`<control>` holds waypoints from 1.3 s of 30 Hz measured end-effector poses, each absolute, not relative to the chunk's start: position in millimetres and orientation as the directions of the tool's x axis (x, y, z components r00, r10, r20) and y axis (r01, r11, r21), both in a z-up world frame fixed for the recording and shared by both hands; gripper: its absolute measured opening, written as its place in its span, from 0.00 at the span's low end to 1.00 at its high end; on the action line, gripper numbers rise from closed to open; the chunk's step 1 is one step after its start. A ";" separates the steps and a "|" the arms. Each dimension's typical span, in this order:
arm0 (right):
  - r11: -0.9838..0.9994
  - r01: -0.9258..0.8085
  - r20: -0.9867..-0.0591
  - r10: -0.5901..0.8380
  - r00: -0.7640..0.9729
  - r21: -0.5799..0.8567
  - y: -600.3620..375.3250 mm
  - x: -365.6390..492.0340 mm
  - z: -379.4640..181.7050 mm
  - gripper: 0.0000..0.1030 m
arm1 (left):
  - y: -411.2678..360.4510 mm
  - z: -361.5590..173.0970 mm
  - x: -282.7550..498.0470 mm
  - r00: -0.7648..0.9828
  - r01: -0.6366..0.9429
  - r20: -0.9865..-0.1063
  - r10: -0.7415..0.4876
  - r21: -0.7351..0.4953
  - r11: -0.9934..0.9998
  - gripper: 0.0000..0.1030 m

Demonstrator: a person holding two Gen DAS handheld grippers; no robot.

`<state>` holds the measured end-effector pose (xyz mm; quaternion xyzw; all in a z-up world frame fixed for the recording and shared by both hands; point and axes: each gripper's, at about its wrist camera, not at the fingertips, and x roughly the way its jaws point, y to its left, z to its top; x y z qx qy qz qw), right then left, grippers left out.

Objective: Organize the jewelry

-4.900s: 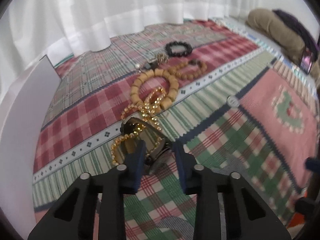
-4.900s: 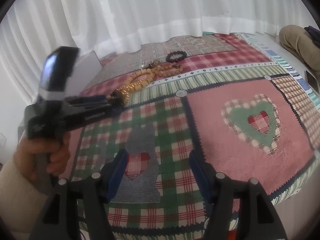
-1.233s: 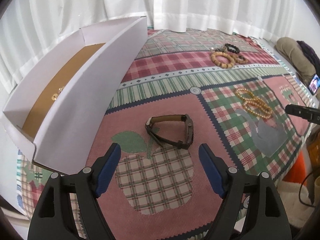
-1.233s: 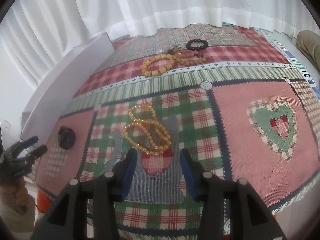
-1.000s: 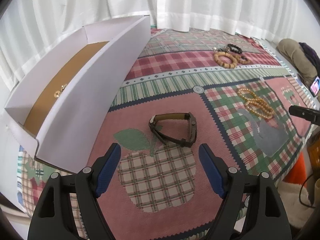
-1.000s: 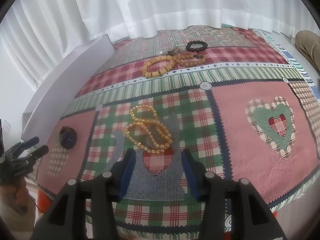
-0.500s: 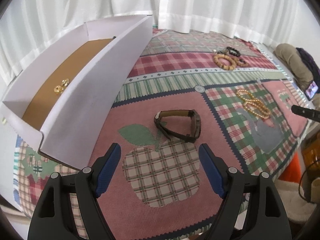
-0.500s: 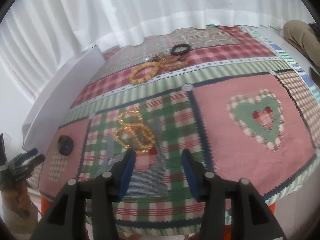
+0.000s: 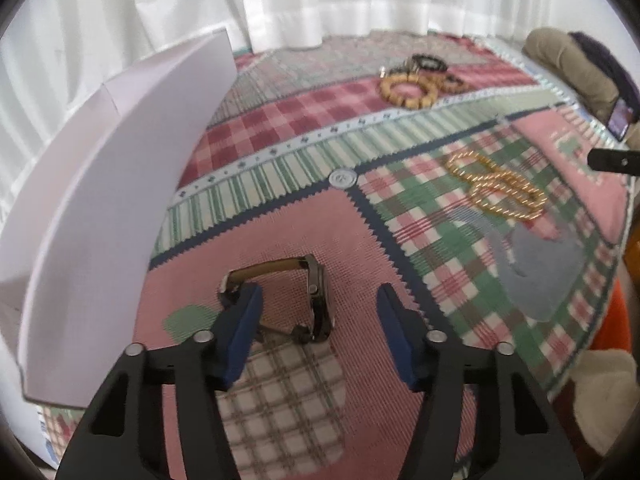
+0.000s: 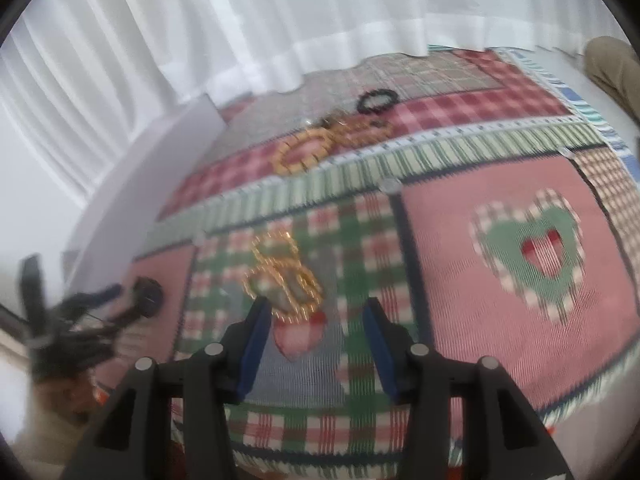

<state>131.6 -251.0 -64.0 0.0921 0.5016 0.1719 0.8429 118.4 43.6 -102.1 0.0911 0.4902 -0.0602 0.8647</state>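
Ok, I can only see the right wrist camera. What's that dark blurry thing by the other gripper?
Observer: A wristwatch with a tan strap, lying on the pink patch.
Operator: Is it grabbed?
Observer: Not yet. It sits between the jaws of the left gripper, which have just been closing; the right-hand pad is clear of its case.
Operator: Anything else I can't see?
Observer: A lit phone screen at the far right edge.
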 end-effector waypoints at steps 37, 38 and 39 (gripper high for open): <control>0.768 -0.556 -0.697 0.587 0.412 0.317 -128.7 187.6 83.4 0.00 | 159.7 61.8 100.6 0.638 -0.004 -0.768 -0.052 -0.071 0.997 0.09; 0.766 -0.562 -0.702 0.584 0.407 0.312 -124.1 190.4 85.1 0.00 | 165.2 62.1 98.7 0.637 -0.016 -0.769 -0.050 -0.078 0.997 0.09; 0.766 -0.566 -0.714 0.576 0.398 0.303 -118.9 194.0 83.5 0.01 | 169.3 61.3 96.9 0.636 -0.025 -0.770 -0.050 -0.086 0.996 0.09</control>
